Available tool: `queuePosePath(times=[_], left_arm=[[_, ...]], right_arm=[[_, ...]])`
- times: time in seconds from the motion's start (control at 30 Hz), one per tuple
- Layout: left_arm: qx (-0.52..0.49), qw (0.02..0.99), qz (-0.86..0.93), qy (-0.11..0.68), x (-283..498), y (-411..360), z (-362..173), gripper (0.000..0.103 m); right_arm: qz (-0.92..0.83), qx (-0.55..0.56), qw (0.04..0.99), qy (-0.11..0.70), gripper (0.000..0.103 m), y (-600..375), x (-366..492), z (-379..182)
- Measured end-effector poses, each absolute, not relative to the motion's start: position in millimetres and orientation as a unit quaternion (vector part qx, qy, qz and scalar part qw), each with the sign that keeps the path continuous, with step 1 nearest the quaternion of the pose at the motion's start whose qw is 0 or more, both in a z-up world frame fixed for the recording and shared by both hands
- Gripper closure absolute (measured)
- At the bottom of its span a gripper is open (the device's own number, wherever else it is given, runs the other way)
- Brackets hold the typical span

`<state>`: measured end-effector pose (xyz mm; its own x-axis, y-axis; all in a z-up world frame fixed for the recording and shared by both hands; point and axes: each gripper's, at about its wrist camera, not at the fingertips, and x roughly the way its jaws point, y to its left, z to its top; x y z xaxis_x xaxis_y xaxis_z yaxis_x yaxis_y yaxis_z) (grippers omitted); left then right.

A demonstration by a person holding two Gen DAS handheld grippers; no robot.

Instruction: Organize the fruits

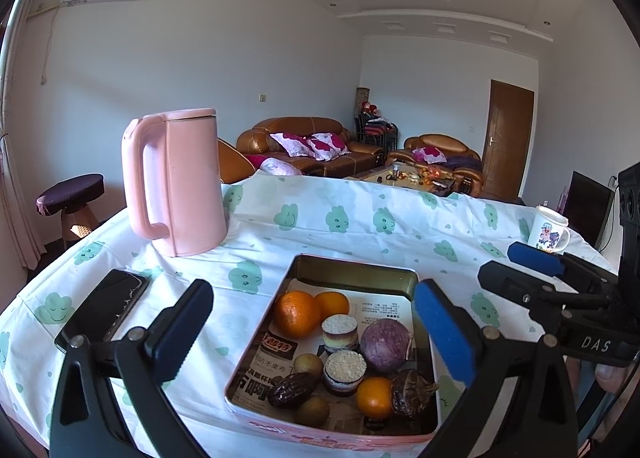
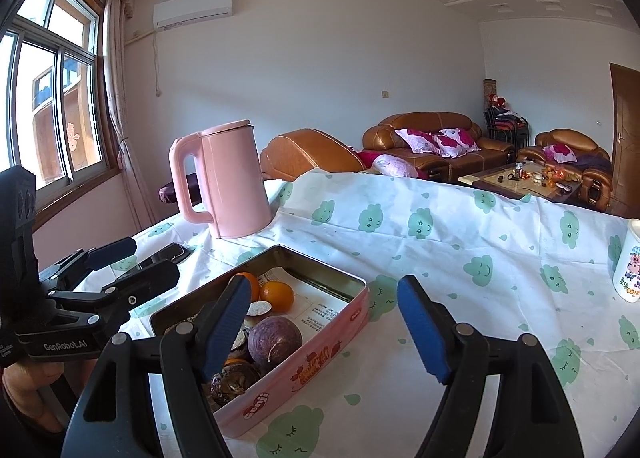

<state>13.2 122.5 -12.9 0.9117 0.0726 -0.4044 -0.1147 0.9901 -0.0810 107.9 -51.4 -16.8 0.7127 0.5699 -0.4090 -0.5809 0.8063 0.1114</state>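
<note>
In the left wrist view the near wall of the pink tin (image 1: pixel 408 290) drops under the lower edge of the picture, and the printed paper lining it is half covered by fruit, so its text cannot be read. The left gripper (image 1: pixel 316 334) hangs over the tin with its fingers spread wide and nothing between the pads; the fruit lies below and between the two fingers. Counted there: three oranges (image 1: pixel 297 313), one purple passion fruit (image 1: pixel 385 344), two round layered cakes (image 1: pixel 345 372), two small brown-green fruits (image 1: pixel 308 365) and two dark wrinkled ones (image 1: pixel 292 389). Beyond the left finger stand one pink kettle (image 1: pixel 180 182) and one dark phone (image 1: pixel 105 308), which the finger partly covers. Past the right finger the right gripper (image 1: pixel 516 270) comes in from the edge, pointing across the tablecloth (image 1: pixel 360 226), with one printed mug (image 1: pixel 549 228) behind it; a fingertip of the person's hand (image 1: pixel 608 374) shows below it, the rest cut off. In the right wrist view the right gripper (image 2: pixel 320 330) is released and empty, both pads free, tilted gently down at the cloth. Its left finger stands in front of the tin (image 2: pixel 320 342) and hides much of the contents, so only two oranges (image 2: pixel 278 294), the passion fruit (image 2: pixel 275 340) and one wrinkled fruit (image 2: pixel 234 380) can be made out clearly; the tin's corner lies between the fingers. Left of that finger the left gripper (image 2: pixel 144 262) reaches level over the table, a hand (image 2: pixel 24 390) beneath it in shadow. The mug (image 2: pixel 630 262) is cut by the right edge.
</note>
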Motion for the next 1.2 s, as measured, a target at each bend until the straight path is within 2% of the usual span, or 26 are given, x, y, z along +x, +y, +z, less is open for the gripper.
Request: queuePosePath(times=[1.2], left_arm=[[-0.035,0.978,0.052,0.199,11.7,107.5,-9.9,0.000]], right_arm=[[0.299,-0.007,0.934,0.198,0.026,-67.0,97.9,-10.9]])
